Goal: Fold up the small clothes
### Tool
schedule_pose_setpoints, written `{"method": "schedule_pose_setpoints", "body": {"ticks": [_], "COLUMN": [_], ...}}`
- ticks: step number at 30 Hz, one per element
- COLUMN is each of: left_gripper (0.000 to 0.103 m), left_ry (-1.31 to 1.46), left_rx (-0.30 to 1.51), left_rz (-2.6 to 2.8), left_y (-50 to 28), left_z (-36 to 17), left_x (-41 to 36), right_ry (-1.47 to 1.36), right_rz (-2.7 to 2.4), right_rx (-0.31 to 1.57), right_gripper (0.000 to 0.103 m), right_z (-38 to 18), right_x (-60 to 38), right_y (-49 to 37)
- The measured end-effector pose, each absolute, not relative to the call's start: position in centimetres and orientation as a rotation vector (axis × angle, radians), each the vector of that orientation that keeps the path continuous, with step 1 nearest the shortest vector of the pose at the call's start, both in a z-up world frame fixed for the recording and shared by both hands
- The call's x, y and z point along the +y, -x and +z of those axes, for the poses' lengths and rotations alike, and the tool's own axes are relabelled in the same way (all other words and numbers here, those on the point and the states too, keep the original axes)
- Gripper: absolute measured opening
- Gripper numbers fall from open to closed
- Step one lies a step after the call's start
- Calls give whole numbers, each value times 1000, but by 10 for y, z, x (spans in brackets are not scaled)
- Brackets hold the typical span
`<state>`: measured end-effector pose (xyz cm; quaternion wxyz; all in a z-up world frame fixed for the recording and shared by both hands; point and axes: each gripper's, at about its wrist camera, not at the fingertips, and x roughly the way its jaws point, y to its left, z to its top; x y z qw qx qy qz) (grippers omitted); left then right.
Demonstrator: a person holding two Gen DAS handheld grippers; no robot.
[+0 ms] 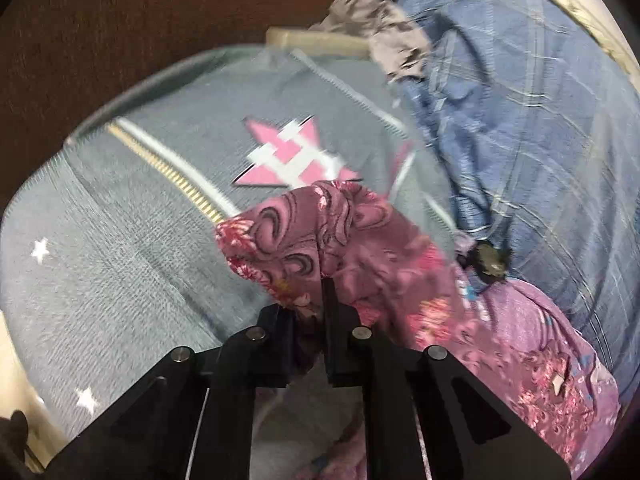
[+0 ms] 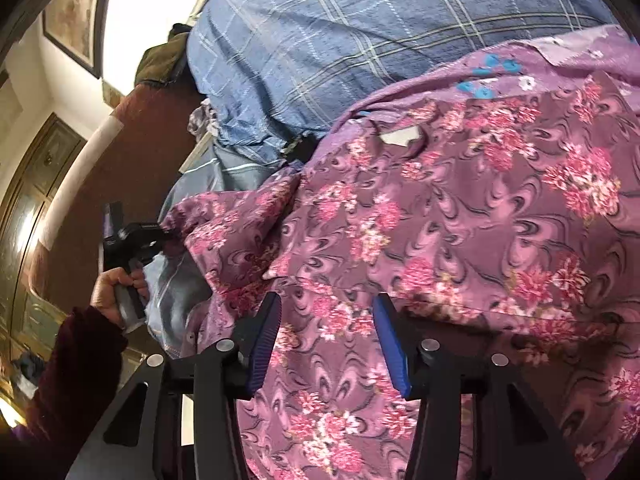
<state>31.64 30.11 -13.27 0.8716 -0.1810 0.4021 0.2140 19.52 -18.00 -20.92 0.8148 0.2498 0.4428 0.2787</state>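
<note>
A purple garment with pink flowers (image 1: 372, 240) lies bunched over other clothes. My left gripper (image 1: 316, 300) is shut on one corner of it, and the pinched fabric stands up in a peak above the black fingers. In the right wrist view the same floral garment (image 2: 440, 220) spreads across most of the picture. My right gripper (image 2: 326, 344) hovers over it, open, its blue pads (image 2: 266, 344) apart with fabric lying beneath them. Far left in that view, a hand (image 2: 116, 288) holds the left gripper (image 2: 160, 236) at the garment's edge.
A grey knit top with a pink emblem, a zip and white stars (image 1: 160, 220) lies under the floral garment. A blue plaid cloth (image 2: 320, 40) is heaped behind, with a crumpled grey cloth (image 1: 384, 32) beside it. Dark wood (image 1: 120, 20) borders the far side; a door (image 2: 36, 200) stands at the left.
</note>
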Motion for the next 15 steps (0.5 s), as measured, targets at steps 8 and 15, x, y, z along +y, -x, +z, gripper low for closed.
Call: {"method": "schedule_pose_setpoints", "body": {"ticks": [8,15], "left_gripper": [8,8], "left_ry": [268,102], "left_rx": [818,825], "left_rz": [239,-6], "left_y": [-298,-298], "left_z": [-65,-15], "left_x": [223,97], "right_ry": [-598,-668], "right_rz": [533,457], "right_rx": [888,815], "right_gripper": [45,45], "right_z": [-198,-188], "right_x": [-206,-249], "right_y": [-195,-195]}}
